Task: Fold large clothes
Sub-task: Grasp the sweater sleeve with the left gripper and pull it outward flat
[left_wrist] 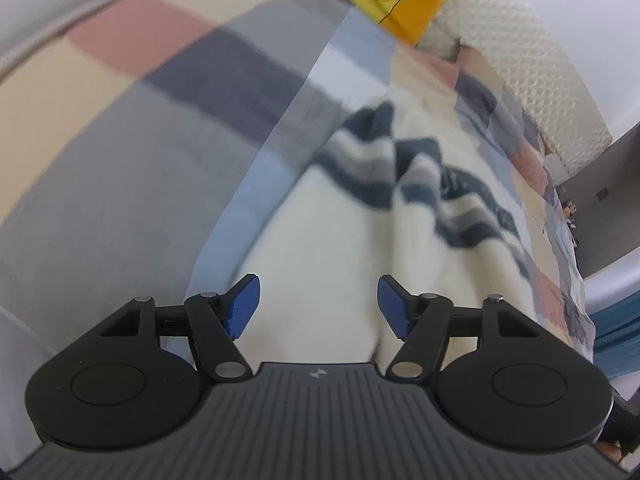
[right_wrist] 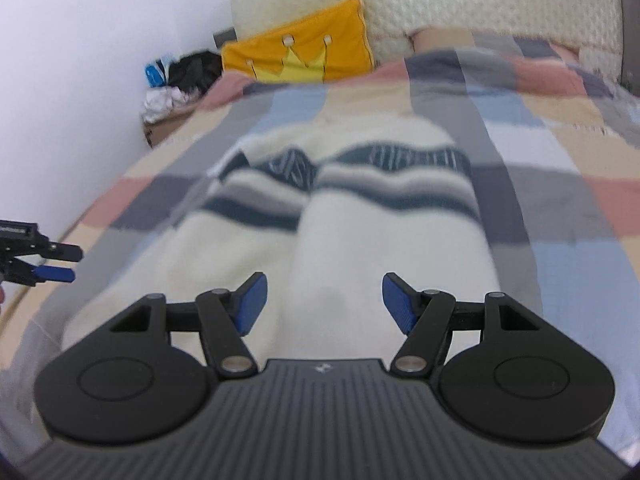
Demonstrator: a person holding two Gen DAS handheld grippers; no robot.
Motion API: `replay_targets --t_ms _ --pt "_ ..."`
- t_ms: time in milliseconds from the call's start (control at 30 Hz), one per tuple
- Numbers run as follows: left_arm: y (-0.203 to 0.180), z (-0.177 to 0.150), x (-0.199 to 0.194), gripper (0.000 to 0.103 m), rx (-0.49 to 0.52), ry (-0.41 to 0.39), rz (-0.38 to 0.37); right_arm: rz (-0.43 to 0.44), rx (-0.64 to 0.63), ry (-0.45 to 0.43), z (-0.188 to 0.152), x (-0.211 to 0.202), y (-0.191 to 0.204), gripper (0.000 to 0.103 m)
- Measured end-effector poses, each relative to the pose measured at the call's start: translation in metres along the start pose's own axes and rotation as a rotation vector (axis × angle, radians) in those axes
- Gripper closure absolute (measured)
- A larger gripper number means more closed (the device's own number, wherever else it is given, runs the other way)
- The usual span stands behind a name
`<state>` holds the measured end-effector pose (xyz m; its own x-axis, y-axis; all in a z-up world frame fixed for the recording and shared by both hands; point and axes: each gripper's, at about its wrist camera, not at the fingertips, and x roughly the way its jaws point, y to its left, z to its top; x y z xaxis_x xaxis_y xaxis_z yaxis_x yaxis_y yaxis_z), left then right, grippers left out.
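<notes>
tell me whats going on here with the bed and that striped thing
A person holds a pair of tongs in each hand over a bed with a checked cover. A cream sweater with dark stripes lies spread on it, not yet folded. The left tongs and right tongs are both open and hold nothing.

The setting was a bedroom in a private home. A bed [right_wrist: 560, 184] filled most of both views, spread with a patchwork cover [right_wrist: 552, 148] of pink, grey, blue and beige squares. A cream quilted headboard [right_wrist: 460, 4] stood against a plain white wall [right_wrist: 80, 40], and an orange cushion with a yellow crown [right_wrist: 300, 54] leaned at its foot. Beside the bed, a low cardboard box [right_wrist: 160, 130] carried a jumble of dark and white household items. A cream sweater with dark stripes [right_wrist: 360, 208] lay spread across the bed cover.
</notes>
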<state>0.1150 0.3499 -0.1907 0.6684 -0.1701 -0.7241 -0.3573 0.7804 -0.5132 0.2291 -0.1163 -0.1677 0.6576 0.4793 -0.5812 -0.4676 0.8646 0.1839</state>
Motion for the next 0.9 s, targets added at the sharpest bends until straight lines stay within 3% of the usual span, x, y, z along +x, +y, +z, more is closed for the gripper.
replay_targets --t_ms 233,300,400,467,500,567,700,900 --pt "0.018 -0.013 0.019 0.034 0.014 0.083 0.006 0.036 0.051 0.015 -0.011 0.014 -0.012 0.037" --pt "0.018 -0.015 0.031 0.041 0.012 0.113 0.005 0.035 0.043 0.023 -0.015 0.02 -0.012 0.037" --pt "0.021 -0.019 0.046 0.059 0.033 0.146 0.015 0.031 0.031 0.031 -0.018 0.026 -0.01 0.037" --pt "0.026 -0.021 0.054 0.082 0.026 0.163 0.011 0.032 0.033 0.036 -0.018 0.028 -0.009 0.037" --pt "0.028 -0.021 0.055 0.085 0.024 0.162 0.004 0.033 0.036 0.037 -0.019 0.028 -0.009 0.037" --pt "0.031 -0.02 0.055 0.095 0.026 0.152 -0.021 0.03 0.04 0.038 -0.019 0.029 -0.009 0.037" --pt "0.04 -0.007 0.039 0.097 0.007 0.11 -0.061 0.011 0.041 0.037 -0.019 0.026 -0.006 0.037" --pt "0.062 0.052 -0.012 0.098 -0.066 -0.06 -0.055 0.016 0.036 0.032 -0.016 0.022 0.003 0.037"
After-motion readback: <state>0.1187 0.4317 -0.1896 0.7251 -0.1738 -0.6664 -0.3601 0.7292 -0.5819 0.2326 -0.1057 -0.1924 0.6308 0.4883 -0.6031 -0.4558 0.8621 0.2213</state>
